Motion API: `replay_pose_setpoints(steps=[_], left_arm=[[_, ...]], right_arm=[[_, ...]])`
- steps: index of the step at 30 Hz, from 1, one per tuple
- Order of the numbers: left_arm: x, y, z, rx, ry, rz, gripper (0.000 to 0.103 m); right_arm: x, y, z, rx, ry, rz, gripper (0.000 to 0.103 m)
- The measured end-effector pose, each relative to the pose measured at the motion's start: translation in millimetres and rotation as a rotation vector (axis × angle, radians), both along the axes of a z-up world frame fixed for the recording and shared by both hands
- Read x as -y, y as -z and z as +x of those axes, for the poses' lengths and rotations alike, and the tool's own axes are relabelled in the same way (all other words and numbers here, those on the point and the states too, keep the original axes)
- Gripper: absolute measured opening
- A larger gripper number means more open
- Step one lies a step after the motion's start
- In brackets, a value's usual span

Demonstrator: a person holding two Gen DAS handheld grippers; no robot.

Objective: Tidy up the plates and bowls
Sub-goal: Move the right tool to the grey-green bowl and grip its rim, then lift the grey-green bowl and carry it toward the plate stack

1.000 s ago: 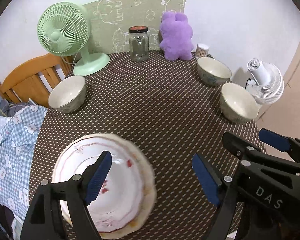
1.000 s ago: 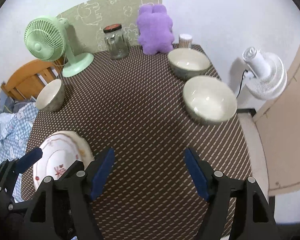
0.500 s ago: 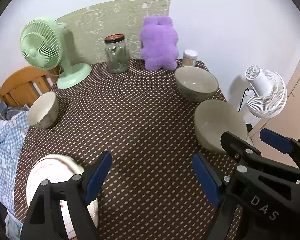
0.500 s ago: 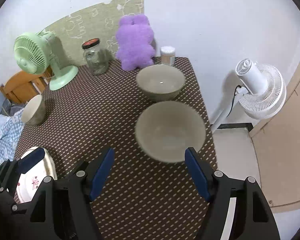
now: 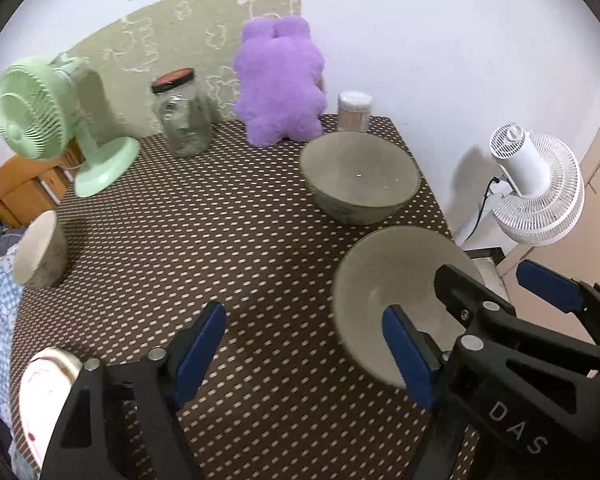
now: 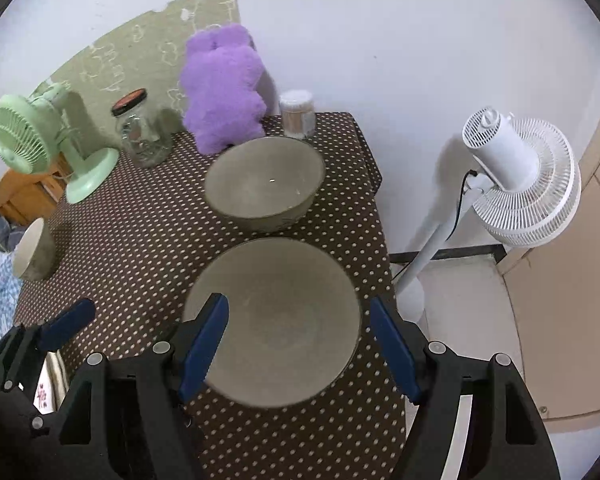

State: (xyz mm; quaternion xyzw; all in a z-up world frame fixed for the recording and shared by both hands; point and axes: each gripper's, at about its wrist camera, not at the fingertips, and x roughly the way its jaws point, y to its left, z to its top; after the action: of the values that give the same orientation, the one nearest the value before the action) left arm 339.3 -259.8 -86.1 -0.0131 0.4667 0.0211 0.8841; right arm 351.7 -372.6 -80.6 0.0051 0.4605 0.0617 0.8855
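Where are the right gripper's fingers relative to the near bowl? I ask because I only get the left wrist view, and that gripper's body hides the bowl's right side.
Observer: The right gripper is open. Its left finger is over the near bowl's left rim, and its right finger is outside the right rim.
Operator: Anything inside the bowl?
Observer: No. Its whole inside shows, and it is empty.
Operator: Does it overhang the table's right edge?
Observer: No. A strip of dotted tablecloth shows past its right rim.
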Motion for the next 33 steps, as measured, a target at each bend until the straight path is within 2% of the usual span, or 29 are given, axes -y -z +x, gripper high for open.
replay_pose_setpoints(steps=[9,15,17,22,25,33], left_arm=[[16.6,23.4,25.6,-0.024,-0.005,0.03,0.077],[20.2,37.9,35.1,-0.068,-0.013,0.037,0.061],[20.3,42.1,37.8,-0.089,-0.01,0.027,0.05],[20.8,49.4,39.4,-0.116,-0.01,0.034,0.04],[22.3,52.7,40.7,-0.131,0.006,0.013,0.033],[29.8,49.3,36.5,-0.117,0.035,0.01,0.029]], right_arm=[[13.6,24.7,26.0,-0.024,0.014,-0.015,0.075],[19.1,42.2,36.9,-0.065,0.015,0.008,0.063],[19.3,47.1,38.9,-0.081,0.02,0.015,0.057],[19.0,58.1,43.3,-0.12,0.029,0.028,0.042],[19.3,62.1,45.3,-0.135,0.03,0.028,0.033],[20.7,61.7,42.6,-0.138,0.041,0.03,0.031]])
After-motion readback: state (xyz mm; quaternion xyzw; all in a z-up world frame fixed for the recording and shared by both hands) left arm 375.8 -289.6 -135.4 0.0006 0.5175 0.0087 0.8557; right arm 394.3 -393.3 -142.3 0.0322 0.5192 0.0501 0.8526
